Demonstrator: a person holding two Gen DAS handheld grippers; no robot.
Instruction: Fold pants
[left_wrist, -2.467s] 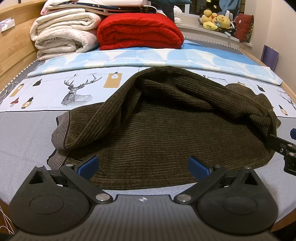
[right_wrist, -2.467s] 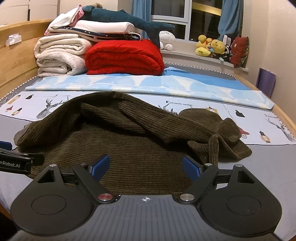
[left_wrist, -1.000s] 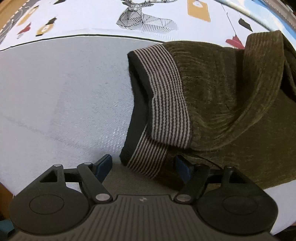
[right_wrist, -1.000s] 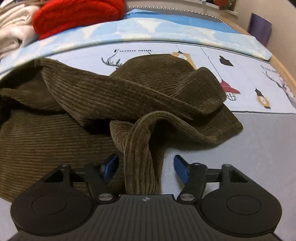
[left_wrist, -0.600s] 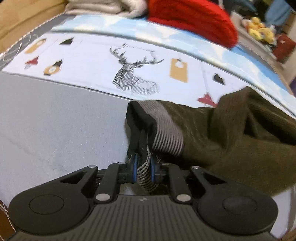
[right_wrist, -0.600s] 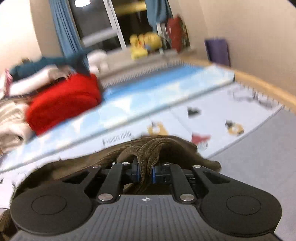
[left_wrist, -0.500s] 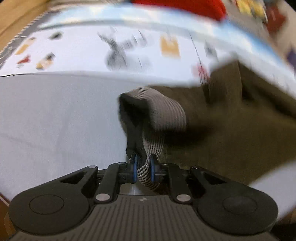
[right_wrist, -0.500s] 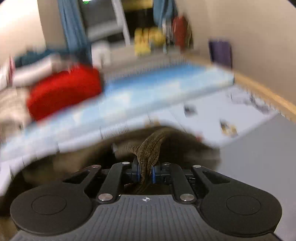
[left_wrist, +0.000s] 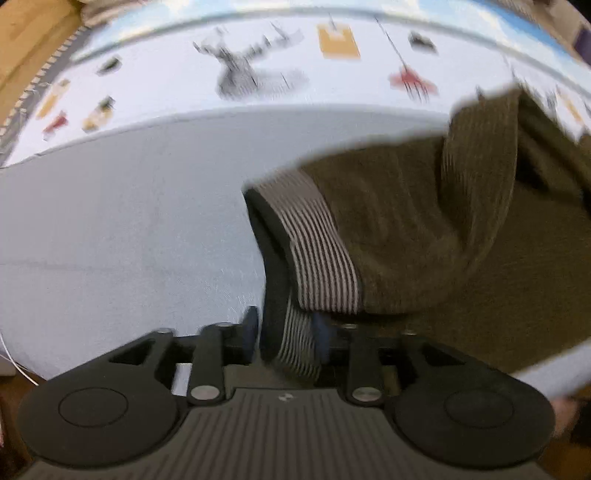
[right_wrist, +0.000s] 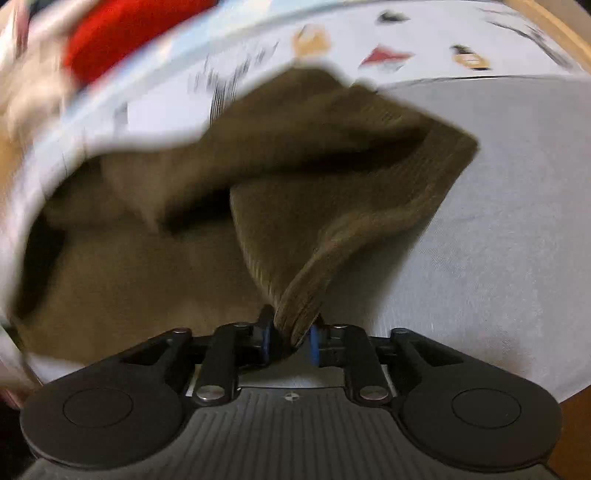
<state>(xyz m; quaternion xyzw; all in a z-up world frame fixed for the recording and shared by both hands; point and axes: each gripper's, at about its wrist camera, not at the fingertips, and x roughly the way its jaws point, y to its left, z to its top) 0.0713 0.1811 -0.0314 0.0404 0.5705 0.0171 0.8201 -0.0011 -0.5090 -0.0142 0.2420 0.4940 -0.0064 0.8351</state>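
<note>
Dark olive corduroy pants (left_wrist: 424, 221) lie crumpled on the bed, and their striped elastic waistband (left_wrist: 317, 251) runs down to my left gripper (left_wrist: 286, 332). That gripper's jaws are opening; the waistband still sits between the parted pads, loosely. In the right wrist view a ridge of the pants (right_wrist: 295, 166) rises taut into my right gripper (right_wrist: 290, 339). Its jaws are also opening, but the blue pads still pinch that fold of cloth. Both views are blurred by motion.
Under the pants is a grey bed sheet (left_wrist: 129, 240), with a white printed cover (left_wrist: 258, 74) beyond it. A red folded blanket (right_wrist: 122, 29) lies at the far end. The wooden bed frame (left_wrist: 26, 44) runs along the left side and the near right edge (right_wrist: 576, 424).
Both grippers closed on the pants and lifted them: the left on the waistband, the right on a fold. Since then both pairs of pads have parted somewhat, the left more.
</note>
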